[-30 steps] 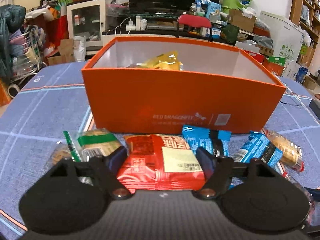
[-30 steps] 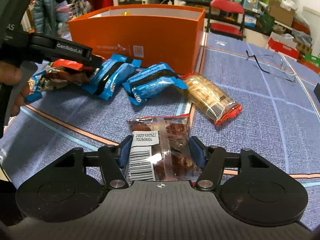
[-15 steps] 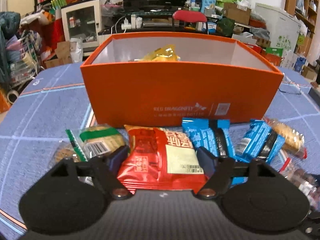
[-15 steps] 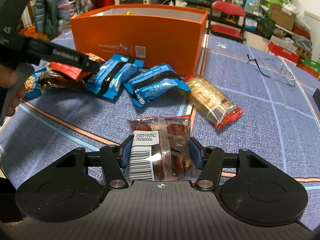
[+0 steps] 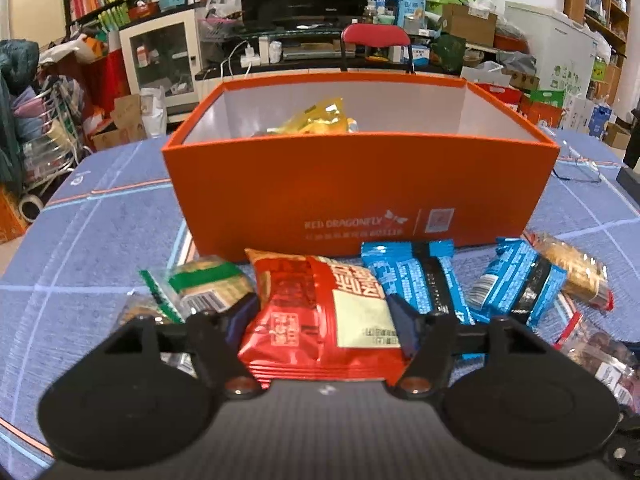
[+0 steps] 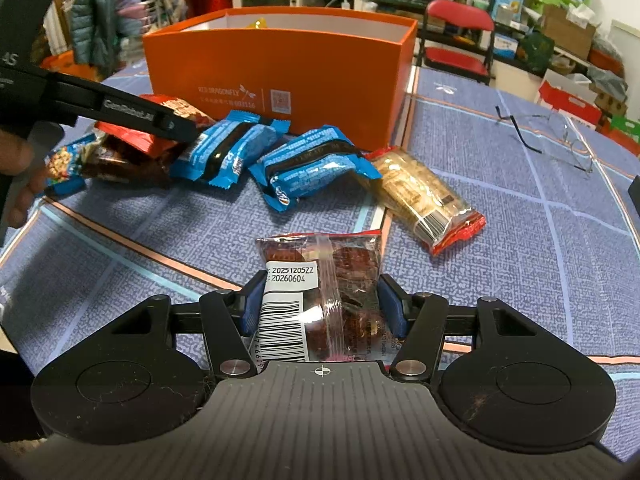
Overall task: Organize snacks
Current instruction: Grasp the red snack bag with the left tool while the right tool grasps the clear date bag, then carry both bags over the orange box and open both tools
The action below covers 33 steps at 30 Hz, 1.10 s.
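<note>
1. The red snack pack (image 5: 320,316) sits between the left gripper (image 5: 324,316) jaws, which have just been closing and now squeeze its sides. It's on the blue tablecloth (image 5: 100,240) right in front of the orange box (image 5: 360,184).
2. The right gripper (image 6: 318,300) pinches a clear packet of dark snacks (image 6: 320,280); its near end is hidden under the gripper body.
3. Inside the box only a yellow wrapper (image 5: 320,118) peeks out, the rest is blocked by the front wall.
4. Both grippers tilt down at the table. In the right view a bit of the person's hand (image 6: 18,168) is cut off at the left edge.

The left gripper (image 5: 322,318) has just been closing onto the red snack packet (image 5: 320,316).
</note>
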Each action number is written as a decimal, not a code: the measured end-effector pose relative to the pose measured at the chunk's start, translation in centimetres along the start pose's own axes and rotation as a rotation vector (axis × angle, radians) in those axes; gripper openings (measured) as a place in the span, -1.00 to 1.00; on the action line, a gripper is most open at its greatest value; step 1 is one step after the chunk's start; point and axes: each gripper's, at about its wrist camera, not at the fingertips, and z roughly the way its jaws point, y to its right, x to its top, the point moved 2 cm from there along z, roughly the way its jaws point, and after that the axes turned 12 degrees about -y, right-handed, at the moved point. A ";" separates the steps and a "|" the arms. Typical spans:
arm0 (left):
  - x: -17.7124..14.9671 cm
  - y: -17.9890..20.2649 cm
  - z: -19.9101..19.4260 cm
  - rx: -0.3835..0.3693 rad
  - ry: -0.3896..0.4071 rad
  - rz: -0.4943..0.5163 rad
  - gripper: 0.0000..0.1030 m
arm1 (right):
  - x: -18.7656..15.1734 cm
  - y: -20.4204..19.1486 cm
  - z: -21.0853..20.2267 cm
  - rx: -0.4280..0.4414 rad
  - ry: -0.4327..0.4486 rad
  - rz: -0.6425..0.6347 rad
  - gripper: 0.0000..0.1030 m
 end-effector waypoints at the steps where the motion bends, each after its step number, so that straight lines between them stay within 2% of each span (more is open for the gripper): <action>1: 0.0 0.0 -0.3 -0.004 0.005 0.000 0.30 | 0.0 0.0 0.0 -0.001 0.000 0.000 -0.13; 9: 0.5 0.2 -2.2 -0.005 0.045 0.010 0.30 | 0.1 -0.1 -0.2 -0.031 0.012 -0.017 -0.15; 16: 0.1 -0.2 -4.0 -0.027 0.067 0.009 0.30 | 0.6 -0.6 -3.2 -0.092 0.129 -0.060 -0.16; 25: -0.1 -0.9 -6.0 -0.070 0.094 -0.005 0.30 | 1.8 -1.1 -4.7 -0.081 0.179 -0.049 -0.16; 28: 0.1 -1.0 -7.0 -0.091 0.103 -0.019 0.30 | 2.7 -1.1 -5.9 -0.070 0.214 -0.026 -0.16; 31: 1.4 -1.8 -8.1 -0.148 0.110 -0.057 0.30 | 4.4 -0.3 -7.1 -0.040 0.248 0.015 -0.16; 33: 3.0 -2.3 -8.6 -0.134 0.134 -0.055 0.30 | 6.6 0.6 -7.6 -0.027 0.268 0.049 -0.16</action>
